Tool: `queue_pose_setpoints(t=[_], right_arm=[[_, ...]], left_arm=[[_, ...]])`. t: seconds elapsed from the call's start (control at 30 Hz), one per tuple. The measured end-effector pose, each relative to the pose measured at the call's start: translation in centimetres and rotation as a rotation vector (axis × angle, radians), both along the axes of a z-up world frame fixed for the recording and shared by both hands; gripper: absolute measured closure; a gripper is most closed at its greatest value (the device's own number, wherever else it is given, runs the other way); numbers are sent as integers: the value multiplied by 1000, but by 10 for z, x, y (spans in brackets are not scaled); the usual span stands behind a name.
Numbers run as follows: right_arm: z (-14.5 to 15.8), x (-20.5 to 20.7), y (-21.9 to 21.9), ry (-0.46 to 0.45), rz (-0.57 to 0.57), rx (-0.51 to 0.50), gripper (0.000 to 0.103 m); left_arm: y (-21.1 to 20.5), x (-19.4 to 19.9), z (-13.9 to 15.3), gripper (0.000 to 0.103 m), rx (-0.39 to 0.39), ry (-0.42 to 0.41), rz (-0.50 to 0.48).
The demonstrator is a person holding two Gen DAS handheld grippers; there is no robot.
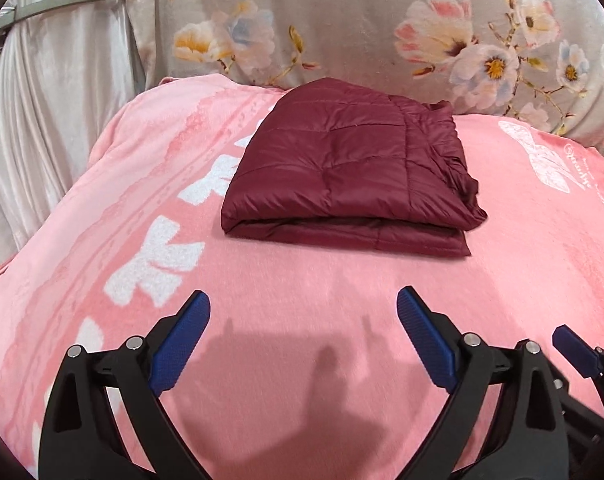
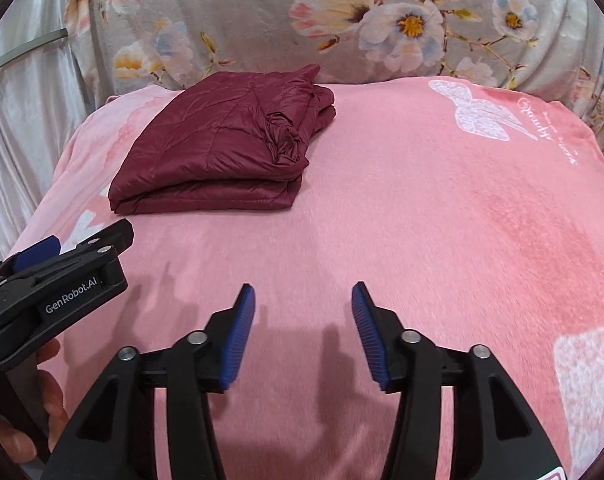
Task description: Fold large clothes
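On my right wrist view I can read "GenRobot.AI" in white letters on the black body of the left tongs (image 2: 67, 256), at the near left. The pink blanket (image 2: 422, 220) carries white script at its far right, beside a white butterfly print (image 2: 476, 114), but the letters are too small and curved for me to make out. In the left wrist view the same script sits at the far right, equally unreadable, and large white shapes (image 1: 157, 260) on the blanket's left may be letters; I cannot tell.
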State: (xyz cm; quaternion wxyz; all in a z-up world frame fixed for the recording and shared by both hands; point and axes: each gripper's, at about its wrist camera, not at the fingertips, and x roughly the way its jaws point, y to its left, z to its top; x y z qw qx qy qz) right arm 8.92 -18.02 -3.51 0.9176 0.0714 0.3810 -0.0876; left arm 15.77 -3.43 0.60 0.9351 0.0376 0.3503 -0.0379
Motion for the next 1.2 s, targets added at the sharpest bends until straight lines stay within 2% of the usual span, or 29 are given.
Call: queue_pose_setpoints(t=[0.07,0.33,0.47,0.67,0.87,1.2], right_arm=[[-1,-8,2,-14,-12,-32,39],[-6,-20,10,-27,-31,-88,26],[-9,-17,14,-10,-36,-120,25],[-18,-13,7,27,-44,-87,25],[-19,-15,2,18,-51,-54,25],[-16,-18,3,-1,-52,-72,25]], left_arm=[[-2,-8,-2,10,2,-2,-1],[-4,-25,-31,9,43,15,22],[-1,-27,-31,7,32,4,37],[0,-31,-32,6,29,-13,46],[-6,-33,-33,5,56,-23,35],[-6,-34,-32,6,57,-30,36]])
